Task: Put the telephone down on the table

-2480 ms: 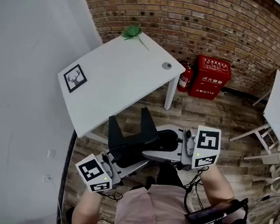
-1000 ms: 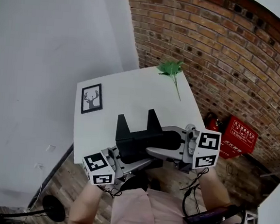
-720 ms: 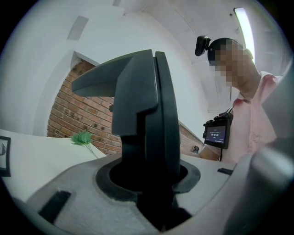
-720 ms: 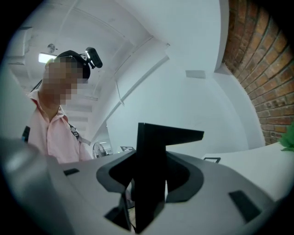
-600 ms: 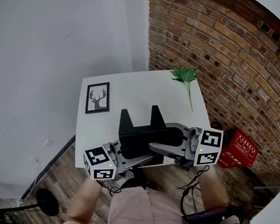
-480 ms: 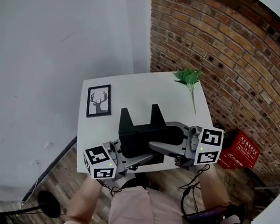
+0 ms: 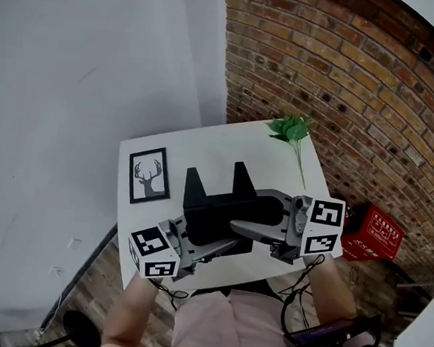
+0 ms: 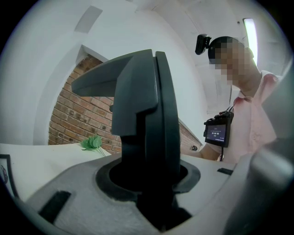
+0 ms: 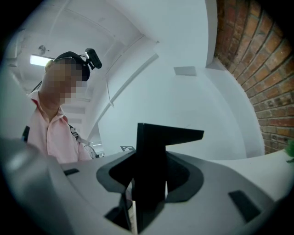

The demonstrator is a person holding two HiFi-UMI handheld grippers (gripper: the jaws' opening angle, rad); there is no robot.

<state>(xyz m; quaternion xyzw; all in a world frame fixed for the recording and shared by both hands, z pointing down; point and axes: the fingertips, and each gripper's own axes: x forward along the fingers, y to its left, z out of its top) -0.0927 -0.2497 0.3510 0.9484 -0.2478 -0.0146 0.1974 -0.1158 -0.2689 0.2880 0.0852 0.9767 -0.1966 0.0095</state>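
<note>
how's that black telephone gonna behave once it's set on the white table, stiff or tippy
Probably rigid: the telephone shows no sag between the left gripper and right gripper, which clamp opposite sides. A grip from both sides hints it is bulky or fairly heavy. Its two upright prongs may make it tippy if set down tilted.
</note>
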